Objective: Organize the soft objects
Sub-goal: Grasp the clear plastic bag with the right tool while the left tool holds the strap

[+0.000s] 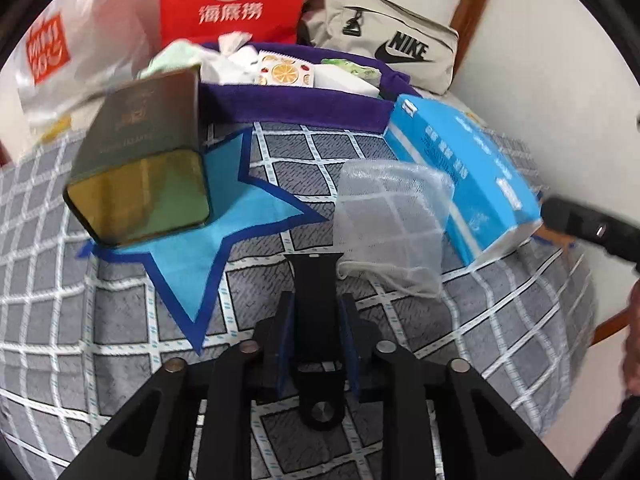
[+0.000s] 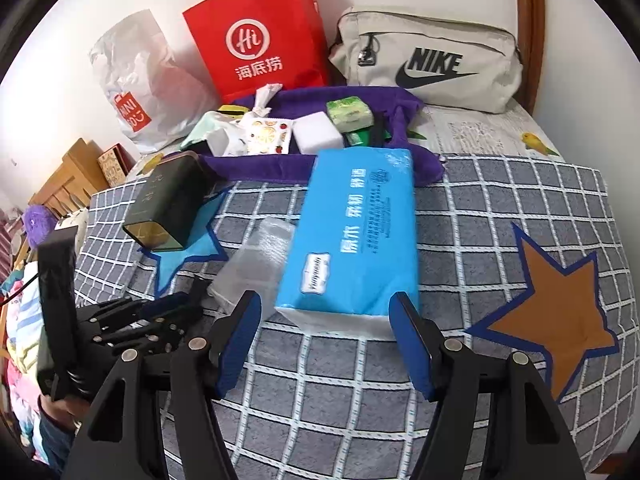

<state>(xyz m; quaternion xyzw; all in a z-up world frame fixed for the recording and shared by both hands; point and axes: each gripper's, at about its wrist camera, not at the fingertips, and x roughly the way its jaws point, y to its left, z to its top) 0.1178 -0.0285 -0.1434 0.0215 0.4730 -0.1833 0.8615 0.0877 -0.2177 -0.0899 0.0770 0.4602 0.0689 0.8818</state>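
Observation:
In the left wrist view my left gripper [image 1: 318,300] is shut on a black strap [image 1: 314,276], which runs between the blue pads and sticks out ahead over the checked bedspread. The same gripper [image 2: 180,304] shows at the lower left of the right wrist view. My right gripper [image 2: 326,300] is open, its tips on either side of the near end of a blue tissue pack [image 2: 356,232], with a gap showing at the left pad. The tissue pack [image 1: 460,168] lies beside a clear mesh pouch [image 1: 392,216]. A dark green tin [image 1: 140,160] rests on a light blue star [image 1: 192,248].
A purple cloth [image 2: 320,168] at the back holds sponges, tissues and small packets. Behind it stand a red paper bag [image 2: 260,32], a white plastic bag [image 2: 140,80] and a beige Nike bag [image 2: 428,60]. A brown star [image 2: 560,320] marks the bedspread at the right.

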